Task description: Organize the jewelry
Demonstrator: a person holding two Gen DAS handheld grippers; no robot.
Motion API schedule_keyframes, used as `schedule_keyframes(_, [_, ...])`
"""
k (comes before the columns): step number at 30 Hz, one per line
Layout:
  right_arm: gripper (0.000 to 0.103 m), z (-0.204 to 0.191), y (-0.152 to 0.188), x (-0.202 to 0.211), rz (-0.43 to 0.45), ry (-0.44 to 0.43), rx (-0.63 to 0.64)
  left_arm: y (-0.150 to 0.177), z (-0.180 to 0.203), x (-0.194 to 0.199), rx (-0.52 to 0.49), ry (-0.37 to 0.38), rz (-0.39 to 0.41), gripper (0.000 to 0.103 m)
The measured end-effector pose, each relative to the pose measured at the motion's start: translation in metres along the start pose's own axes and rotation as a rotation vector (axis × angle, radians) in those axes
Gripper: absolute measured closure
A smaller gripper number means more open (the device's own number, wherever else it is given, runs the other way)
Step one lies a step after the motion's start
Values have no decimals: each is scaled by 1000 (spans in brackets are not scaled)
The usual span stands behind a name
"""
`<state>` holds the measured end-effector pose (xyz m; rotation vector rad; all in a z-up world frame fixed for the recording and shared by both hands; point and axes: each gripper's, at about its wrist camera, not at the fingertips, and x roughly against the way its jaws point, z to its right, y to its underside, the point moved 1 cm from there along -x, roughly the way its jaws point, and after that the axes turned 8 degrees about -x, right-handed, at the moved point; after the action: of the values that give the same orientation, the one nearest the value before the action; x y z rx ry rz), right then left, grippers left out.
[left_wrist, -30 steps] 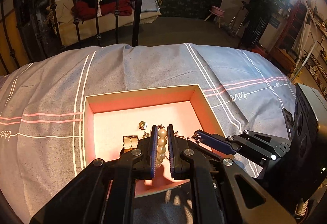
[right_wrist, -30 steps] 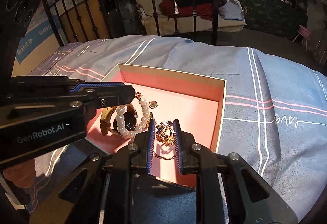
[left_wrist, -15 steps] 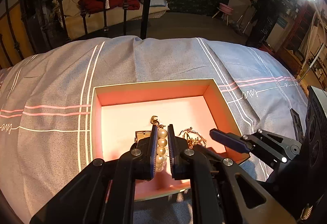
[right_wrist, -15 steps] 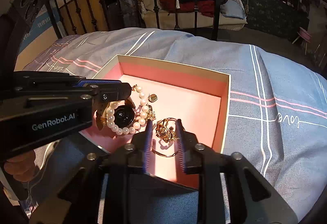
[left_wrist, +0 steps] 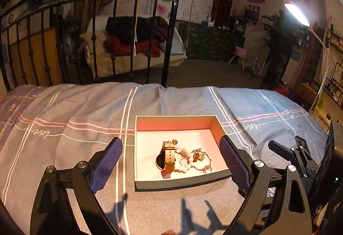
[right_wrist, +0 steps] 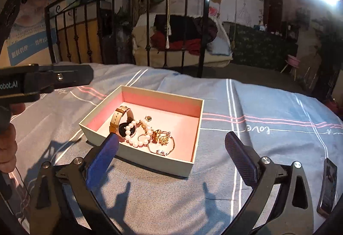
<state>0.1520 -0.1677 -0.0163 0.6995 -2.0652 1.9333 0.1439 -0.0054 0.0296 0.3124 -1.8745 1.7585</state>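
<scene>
A shallow cream box with a pink inside (left_wrist: 141,183) (right_wrist: 137,160) lies on the bedspread. In it lie a watch with a tan strap (left_wrist: 168,156) (right_wrist: 116,119), a pearl bracelet (left_wrist: 184,166) (right_wrist: 133,138), gold pieces (left_wrist: 198,155) (right_wrist: 161,138) and a thin ring (right_wrist: 160,151). My left gripper (left_wrist: 170,163) is open and empty, held back above the box's near side. My right gripper (right_wrist: 170,157) is open and empty, also back from the box. The left gripper also shows in the right wrist view (right_wrist: 53,79).
The grey-blue bedspread (left_wrist: 64,110) with pink and white stripes covers the bed. A black iron bed rail (left_wrist: 169,37) (right_wrist: 203,27) stands beyond the far edge. A phone (right_wrist: 327,187) lies at the right edge of the right wrist view.
Both grippers have opened wide and pulled back and up from the box. The left let go of the pearl bracelet, which now lies in the box beside the watch.
</scene>
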Motion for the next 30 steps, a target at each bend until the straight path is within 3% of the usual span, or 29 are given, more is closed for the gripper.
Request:
schedule_keyframes(4, [5,3,12,35,75,13,-15,17,11,46,-47,-41,106,12])
schedule_keyframes(12, [5,6,20,84,142,-3,-57,41,17,86,-61,-76,150,11])
schedule_keyframes(19, [5,8,14,109,199,2,-73,48,20,96,-49,-89,174,7])
schedule_keyframes(30, [5,6,14,114,207,-9,-79,52,21,98,-62,-113,170,7])
